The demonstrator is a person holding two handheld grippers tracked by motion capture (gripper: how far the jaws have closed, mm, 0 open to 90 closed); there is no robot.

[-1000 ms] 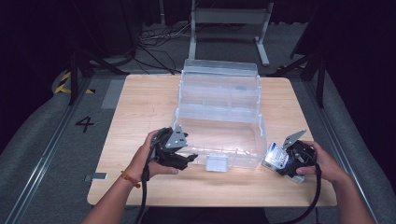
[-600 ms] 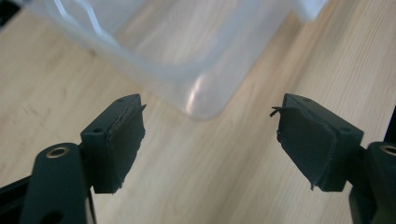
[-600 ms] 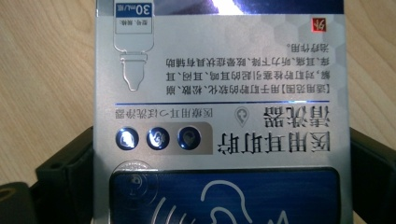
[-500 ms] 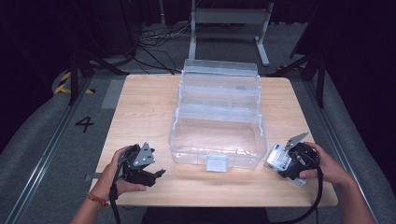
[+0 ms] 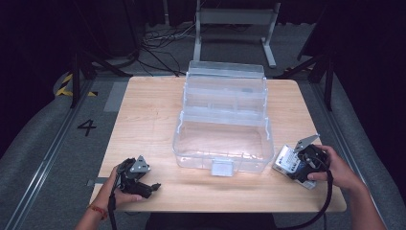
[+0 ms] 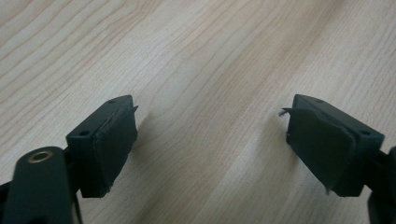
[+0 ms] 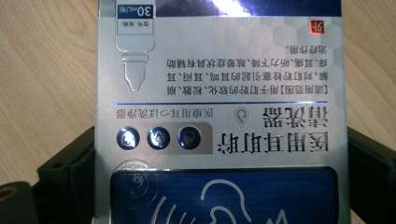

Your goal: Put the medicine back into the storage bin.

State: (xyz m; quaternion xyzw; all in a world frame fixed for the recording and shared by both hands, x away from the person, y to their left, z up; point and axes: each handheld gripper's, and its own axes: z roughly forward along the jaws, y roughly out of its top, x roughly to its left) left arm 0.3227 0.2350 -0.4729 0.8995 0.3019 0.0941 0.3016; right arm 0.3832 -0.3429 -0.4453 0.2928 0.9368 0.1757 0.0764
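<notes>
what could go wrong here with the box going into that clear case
The right gripper holds the silver-and-blue carton low, close beside the clear plastic organiser case, so it may clip the case's near right corner when lifted in. The glossy carton could also slip between the jaws. The left gripper, open at the wooden table edge, isn't steadying the case.

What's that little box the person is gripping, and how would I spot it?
Start at the clear plastic case mid-table, then look just off its near right corner. There the right gripper clamps a small silver and blue carton. It alone bears print: Chinese text, a dropper-bottle drawing and "30 mL".
</notes>
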